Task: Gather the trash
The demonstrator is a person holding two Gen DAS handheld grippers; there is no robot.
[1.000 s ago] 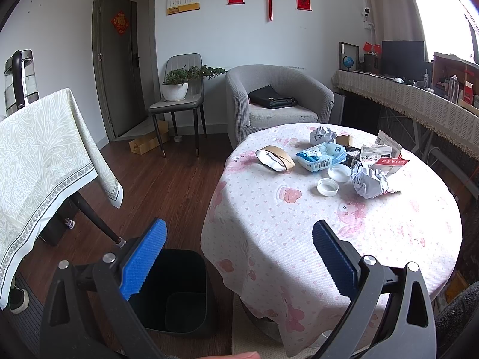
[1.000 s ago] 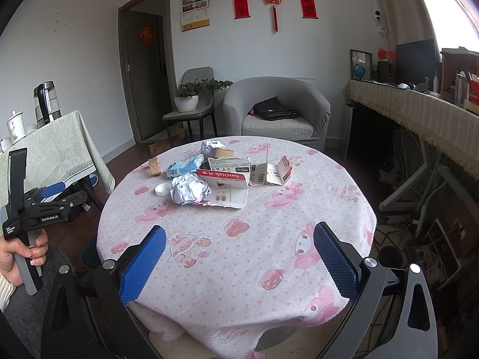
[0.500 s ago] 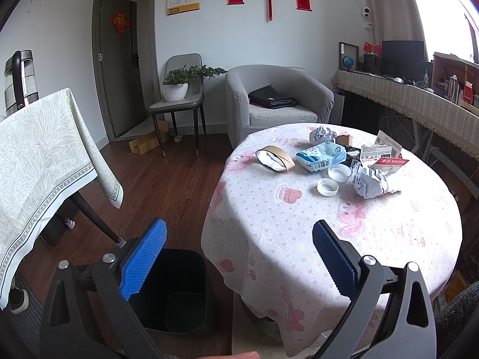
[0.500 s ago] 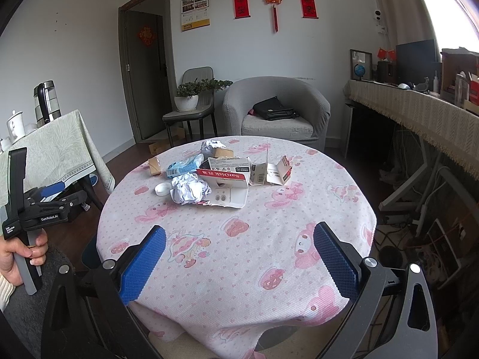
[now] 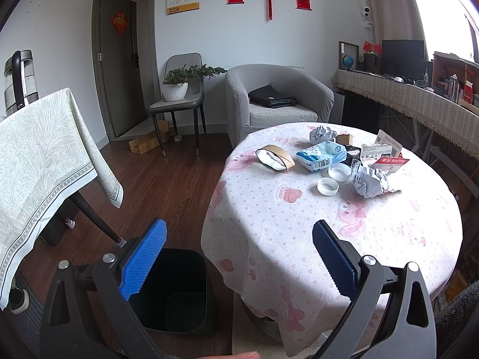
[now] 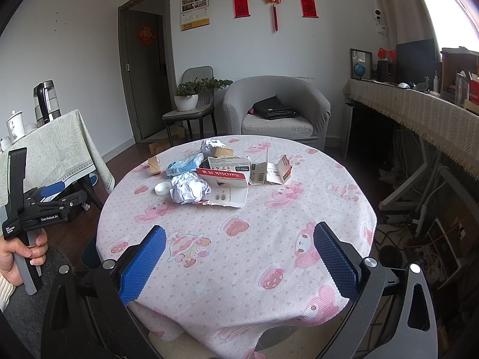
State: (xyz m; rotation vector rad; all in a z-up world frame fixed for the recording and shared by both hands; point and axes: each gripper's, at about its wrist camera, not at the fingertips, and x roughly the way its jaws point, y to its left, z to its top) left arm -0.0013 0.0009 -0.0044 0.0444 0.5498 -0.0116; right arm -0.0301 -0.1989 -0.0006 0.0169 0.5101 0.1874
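The left tool (image 5: 238, 240) is held with its blue pads spread wide and nothing between them; it sits off the near-left edge of the round surface (image 5: 344, 233), which is covered with a pink-patterned cloth. Directly below and just ahead of its left pad stands a black trash bin (image 5: 179, 293) on the wooden floor, open at the top, tucked against the hanging cloth. Ahead and to the right of this tool, well apart from it, the trash lies clustered on the far half of the surface: a crumpled white paper ball (image 5: 371, 179), two white caps (image 5: 327, 186) just left of the ball, a blue-and-white wrapper (image 5: 320, 154) beyond them, and a brown paper cup (image 5: 275, 157) lying on its side furthest left. The right tool (image 6: 239, 243) is likewise spread wide and empty, hovering over the near edge of the surface. Straight ahead of it, well apart, lie the paper ball and a torn red-and-white carton (image 6: 227, 179) touching it on the right. A hand (image 6: 18, 257) grips the left tool's handle at the far left.
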